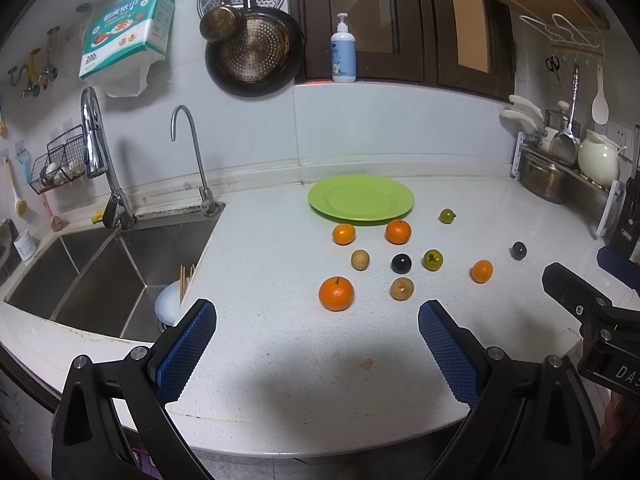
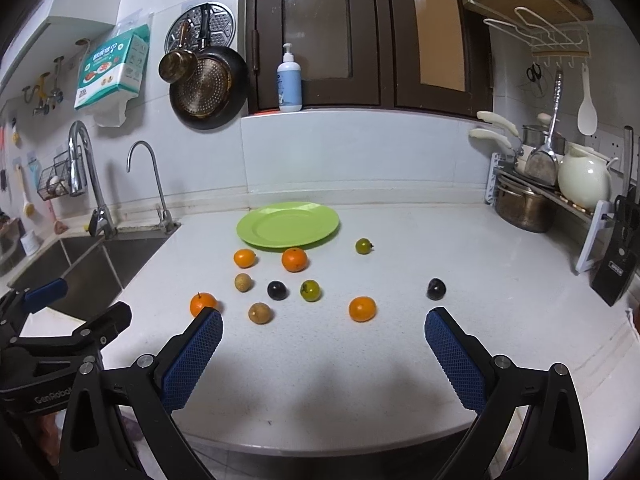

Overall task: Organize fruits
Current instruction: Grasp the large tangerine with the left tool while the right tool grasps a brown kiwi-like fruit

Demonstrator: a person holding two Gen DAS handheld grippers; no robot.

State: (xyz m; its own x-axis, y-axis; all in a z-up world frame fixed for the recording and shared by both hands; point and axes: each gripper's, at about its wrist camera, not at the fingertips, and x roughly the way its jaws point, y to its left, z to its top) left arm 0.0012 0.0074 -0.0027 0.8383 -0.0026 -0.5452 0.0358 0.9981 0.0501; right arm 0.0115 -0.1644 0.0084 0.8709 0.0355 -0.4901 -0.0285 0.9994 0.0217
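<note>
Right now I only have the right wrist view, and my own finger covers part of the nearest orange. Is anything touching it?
Observer: No. The left wrist view shows the nearest orange whole, standing alone on the counter, stem up.
Operator: Is the left gripper holding anything?
Observer: No, it is open with nothing between its pads.
Operator: Anything in the sink?
Observer: A white bowl and chopsticks at its near right corner.

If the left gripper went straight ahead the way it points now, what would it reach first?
Probably the large orange, or the brown fruit beside it; both lie just ahead of the open left gripper, with bare counter before them. Depth is uncertain.
</note>
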